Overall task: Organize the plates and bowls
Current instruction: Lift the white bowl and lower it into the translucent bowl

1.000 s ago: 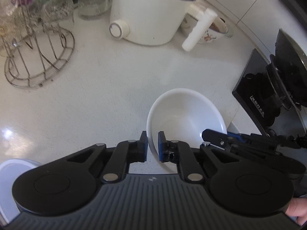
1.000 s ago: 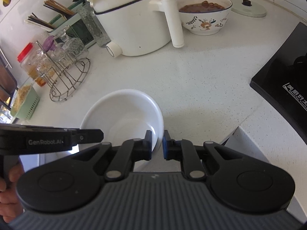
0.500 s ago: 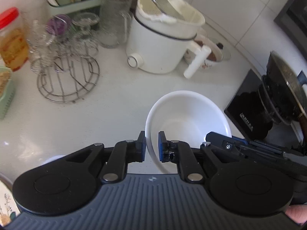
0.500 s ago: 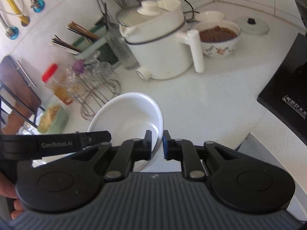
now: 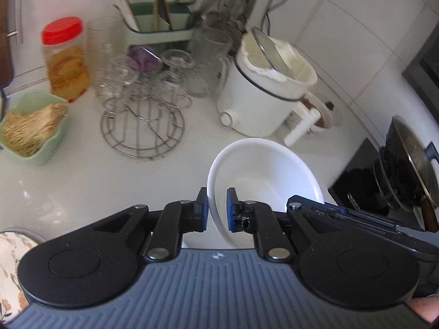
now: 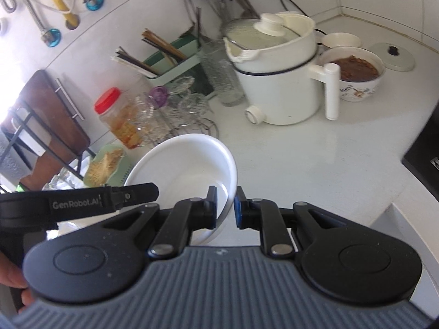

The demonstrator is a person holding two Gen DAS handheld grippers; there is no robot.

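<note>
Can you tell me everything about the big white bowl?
The big round plain white bowl looks glossy, like ceramic or plastic, and is empty. It is tilted and held above the white counter. The left claw pinches its rim on one side, and the right claw pinches the opposite side.

Bright daylight filled both views; the white worktop (image 5: 82, 175) shone with small glare spots; strong light burned white at the left edge of the right view; glasses (image 5: 153, 68) at the back looked blurry; the edges bent round like a fishbowl.
</note>
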